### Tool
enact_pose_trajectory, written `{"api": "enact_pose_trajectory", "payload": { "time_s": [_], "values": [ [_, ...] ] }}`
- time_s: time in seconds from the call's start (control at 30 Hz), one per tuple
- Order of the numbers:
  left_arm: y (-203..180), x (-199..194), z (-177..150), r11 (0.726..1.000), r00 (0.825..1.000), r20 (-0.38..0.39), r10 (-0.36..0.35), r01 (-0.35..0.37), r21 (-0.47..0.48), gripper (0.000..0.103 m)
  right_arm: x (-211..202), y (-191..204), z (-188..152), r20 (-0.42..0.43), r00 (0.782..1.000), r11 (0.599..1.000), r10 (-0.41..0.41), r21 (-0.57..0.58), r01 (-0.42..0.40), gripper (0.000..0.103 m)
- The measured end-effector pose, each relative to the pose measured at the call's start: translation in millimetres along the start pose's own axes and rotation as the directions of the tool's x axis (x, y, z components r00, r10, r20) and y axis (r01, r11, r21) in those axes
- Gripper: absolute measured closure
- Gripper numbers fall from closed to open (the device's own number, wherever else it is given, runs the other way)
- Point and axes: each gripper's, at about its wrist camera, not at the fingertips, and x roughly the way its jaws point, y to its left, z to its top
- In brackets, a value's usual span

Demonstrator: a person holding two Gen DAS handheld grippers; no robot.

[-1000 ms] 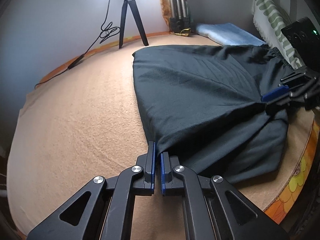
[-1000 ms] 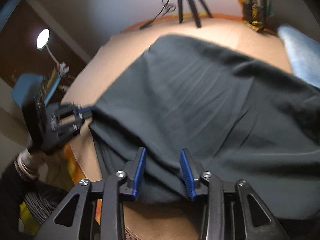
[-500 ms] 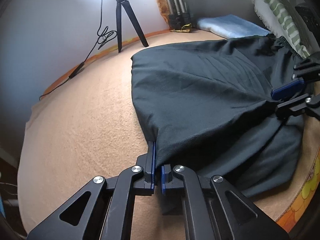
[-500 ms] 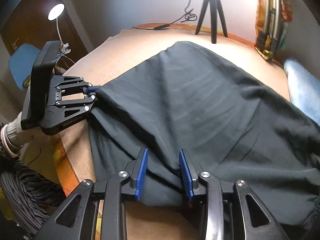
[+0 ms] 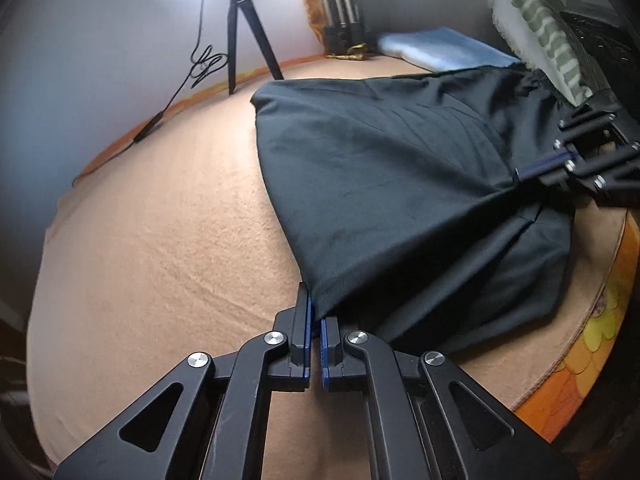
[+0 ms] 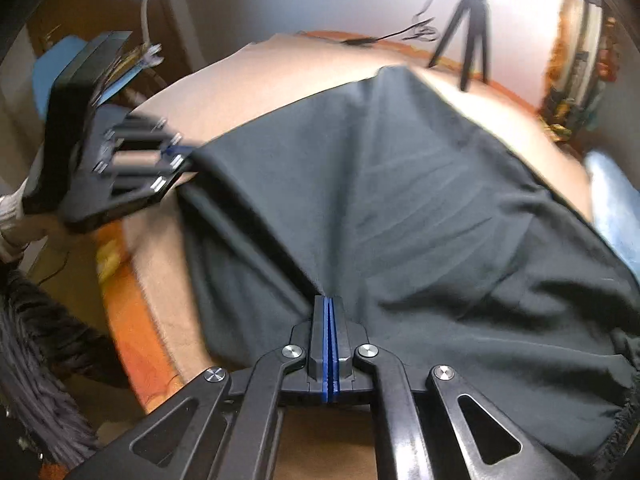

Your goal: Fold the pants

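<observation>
Dark grey-black pants (image 5: 380, 184) lie spread on a tan blanket (image 5: 168, 240). My left gripper (image 5: 315, 316) is shut on the pants' near corner edge, and it shows at the left of the right wrist view (image 6: 176, 156), pinching the cloth. My right gripper (image 6: 329, 312) is shut on a fold of the pants (image 6: 400, 208) near the front edge. It shows at the right of the left wrist view (image 5: 524, 170), pulling the fabric into taut creases. The elastic waistband (image 6: 624, 412) lies at the right.
A black tripod (image 5: 240, 32) and cable stand at the back of the blanket. A blue folded cloth (image 5: 436, 48) and a green striped cushion (image 5: 532, 28) lie at the far right. The orange patterned bed edge (image 5: 592, 340) runs along the front.
My right gripper has closed on a fold of the pants; it was open around the cloth before. The left gripper stays shut on the corner and the fabric is pulled tauter.
</observation>
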Motion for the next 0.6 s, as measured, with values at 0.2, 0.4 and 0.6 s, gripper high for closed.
{"api": "enact_pose_trajectory", "payload": {
  "time_s": [0.2,0.4,0.6],
  "values": [
    [23.0,-30.5,4.2,0.976,0.987,0.06,-0.149,0.156,-0.15,0.079,-15.1,-43.8,-0.7,0.011,0.987,0.978,0.161,0.135,-0.161,0.067],
    [48.5,-27.7,19.2,0.925,0.978,0.098,-0.184,0.207,-0.32,0.057,-18.0,-56.4,2.1,0.079,0.967,0.933,0.241,0.256,-0.253,0.068],
    [63.2,13.7,18.8,0.817,0.96,0.035,-0.279,0.257,-0.517,0.057,0.6,-54.1,5.2,0.033,0.996,0.961,0.089,0.259,-0.094,0.068]
  ]
}}
